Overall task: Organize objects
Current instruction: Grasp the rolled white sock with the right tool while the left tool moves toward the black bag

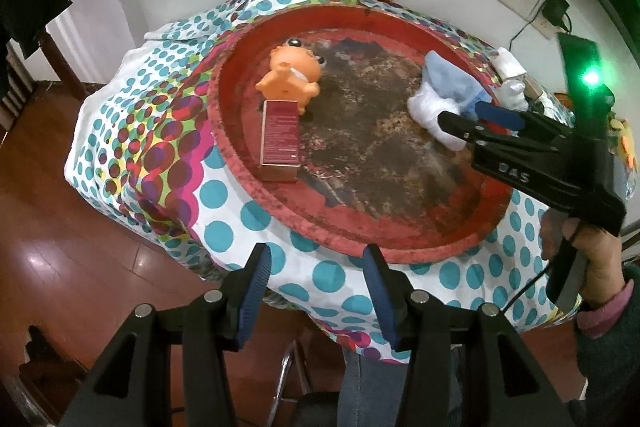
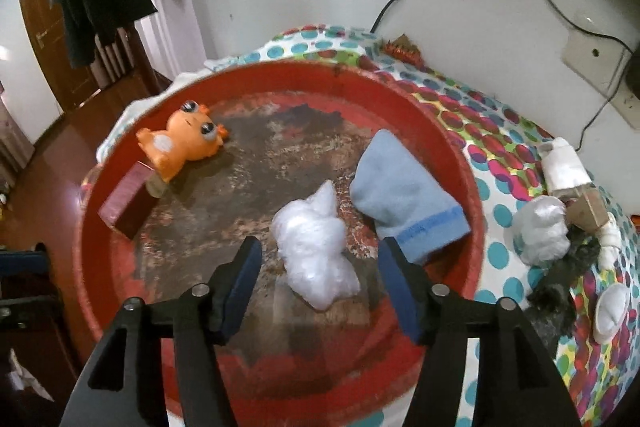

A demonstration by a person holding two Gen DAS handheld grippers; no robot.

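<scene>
The red tray [image 2: 440,131] on the tabletop [image 2: 500,163] already holds an orange toy [image 2: 180,143], maroon box [image 2: 124,205], blue cloth [image 2: 404,187] and white plastic wad [image 2: 316,247]. Several bits [image 2: 540,235] remain outside it. The right hand-held gripper [image 2: 320,287] stands apart above the wad; the left hand-held gripper [image 1: 316,291] is also apart, empty.

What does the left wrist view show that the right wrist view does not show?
Only the left wrist view shows the right gripper from outside, the hand holding it, and the open left gripper.

Only the right wrist view shows the second white plastic bundle and dark clutter on the cloth beside the tray.

Both show the red tray, orange toy, dark red box, blue cloth and crumpled white plastic in the tray.
</scene>
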